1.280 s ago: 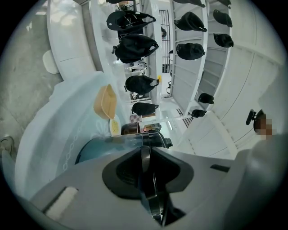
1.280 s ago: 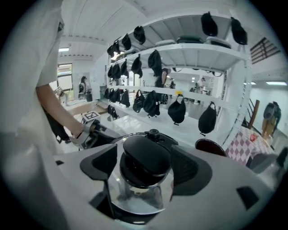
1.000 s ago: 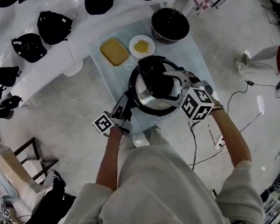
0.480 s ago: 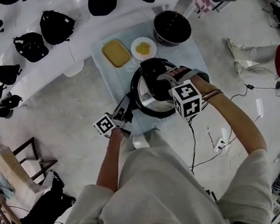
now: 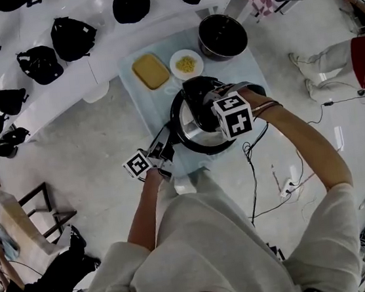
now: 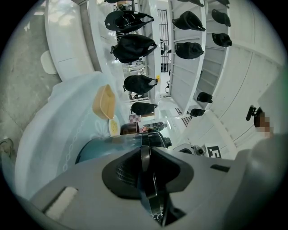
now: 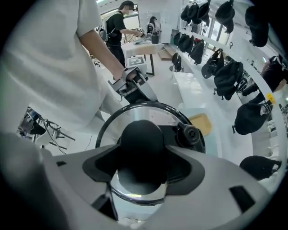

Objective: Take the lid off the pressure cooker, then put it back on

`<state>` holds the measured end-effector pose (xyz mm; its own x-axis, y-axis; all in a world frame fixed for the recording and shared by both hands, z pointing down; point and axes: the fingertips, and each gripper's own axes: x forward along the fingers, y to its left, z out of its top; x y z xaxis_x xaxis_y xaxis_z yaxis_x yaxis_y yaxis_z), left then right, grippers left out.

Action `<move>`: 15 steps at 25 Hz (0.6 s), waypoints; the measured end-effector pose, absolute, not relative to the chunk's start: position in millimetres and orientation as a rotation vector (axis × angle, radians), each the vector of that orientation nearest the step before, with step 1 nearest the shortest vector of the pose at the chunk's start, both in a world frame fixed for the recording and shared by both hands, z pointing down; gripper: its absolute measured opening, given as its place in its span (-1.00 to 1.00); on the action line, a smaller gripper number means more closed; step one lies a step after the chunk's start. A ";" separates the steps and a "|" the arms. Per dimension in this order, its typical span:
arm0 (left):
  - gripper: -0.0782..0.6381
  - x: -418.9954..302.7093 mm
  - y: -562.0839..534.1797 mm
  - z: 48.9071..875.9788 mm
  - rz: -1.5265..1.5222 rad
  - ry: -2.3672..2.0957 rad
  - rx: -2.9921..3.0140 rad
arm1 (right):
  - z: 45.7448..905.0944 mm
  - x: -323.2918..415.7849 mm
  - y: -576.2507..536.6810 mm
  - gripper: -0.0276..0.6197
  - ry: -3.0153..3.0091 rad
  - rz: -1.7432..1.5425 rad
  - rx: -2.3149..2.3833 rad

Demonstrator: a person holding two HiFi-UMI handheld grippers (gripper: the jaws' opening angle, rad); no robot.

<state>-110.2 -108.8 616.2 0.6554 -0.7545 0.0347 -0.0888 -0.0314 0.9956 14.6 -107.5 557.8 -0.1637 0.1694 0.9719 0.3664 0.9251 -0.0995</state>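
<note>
Zero of two steps finished, judging by the scene. Lid (image 5: 197,130) seated on the pressure cooker (image 5: 180,140), in the middle of the bench (image 5: 146,110). Right hand-held gripper (image 7: 143,157) pointed steeply down over the lid, jaws wide apart astride the black knob (image 7: 141,134), just been closing in on it. No firm clamp evident, with black pads hard to separate from the black knob. Left hand-held gripper (image 5: 162,150) held level at the cooker's near-left side, jaws nearly together and clamped on a thin dark side handle (image 6: 145,168), seemingly to steady the pot. Left to do: grip the knob, free the lid and lift it clear, then set it back and seat it again, so the whole task in effect.

Counted: one pressure cooker, one lid, one knob. Two hand-held grippers, each with one marker cube (image 5: 234,117). On the bench beyond the cooker, one dark round pot (image 5: 222,35), one small white plate (image 5: 186,63) of yellow food, one yellow rectangular dish (image 5: 150,70). Black bags (image 5: 73,35) on the white shelving (image 5: 102,56) at the far left: at least eight, some cut off at the frame edge.
</note>
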 end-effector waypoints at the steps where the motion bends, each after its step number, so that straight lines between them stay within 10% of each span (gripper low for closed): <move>1: -0.59 -110.1 -108.9 616.5 -0.613 -0.728 1.533 | 557.5 14.4 -107.7 -0.03 -1.742 -0.178 -0.400; 15: -0.59 -111.0 -106.5 618.9 -0.602 -0.742 1.514 | 557.5 10.6 -109.1 -0.07 -1.730 -0.113 -0.300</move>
